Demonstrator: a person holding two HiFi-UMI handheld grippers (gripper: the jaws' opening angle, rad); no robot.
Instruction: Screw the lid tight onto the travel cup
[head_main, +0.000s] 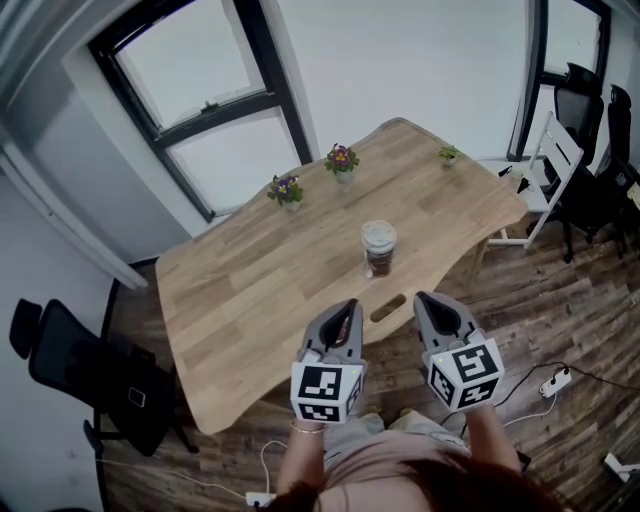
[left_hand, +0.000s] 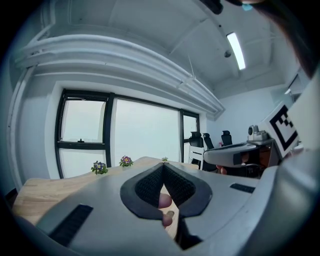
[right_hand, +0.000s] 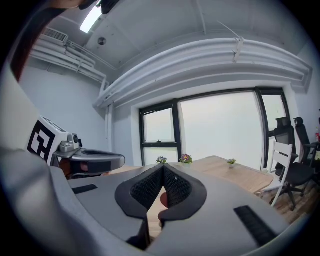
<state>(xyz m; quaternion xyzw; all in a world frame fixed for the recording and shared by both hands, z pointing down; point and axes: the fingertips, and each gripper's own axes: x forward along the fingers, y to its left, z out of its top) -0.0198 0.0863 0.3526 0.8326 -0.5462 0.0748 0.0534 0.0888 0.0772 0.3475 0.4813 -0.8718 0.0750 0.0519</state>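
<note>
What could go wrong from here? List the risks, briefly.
1. Both the left gripper and right gripper are shut and clear of the travel cup; reaching in without opening could knock it over.
2. The cup stands free on the table; twisting the lid with nothing holding the body may just spin or tip it.

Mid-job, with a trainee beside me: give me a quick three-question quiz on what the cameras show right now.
1. True or false: the left gripper and the right gripper both have their jaws together and hold nothing.
2. Pick one: the travel cup stands A) on the wooden table, touched by neither gripper; B) between the left gripper's jaws; C) on the floor.
3. Fill in: ___ small flower pots stand along the table's far edge.
Key: 1 true; 2 A; 3 three.
</note>
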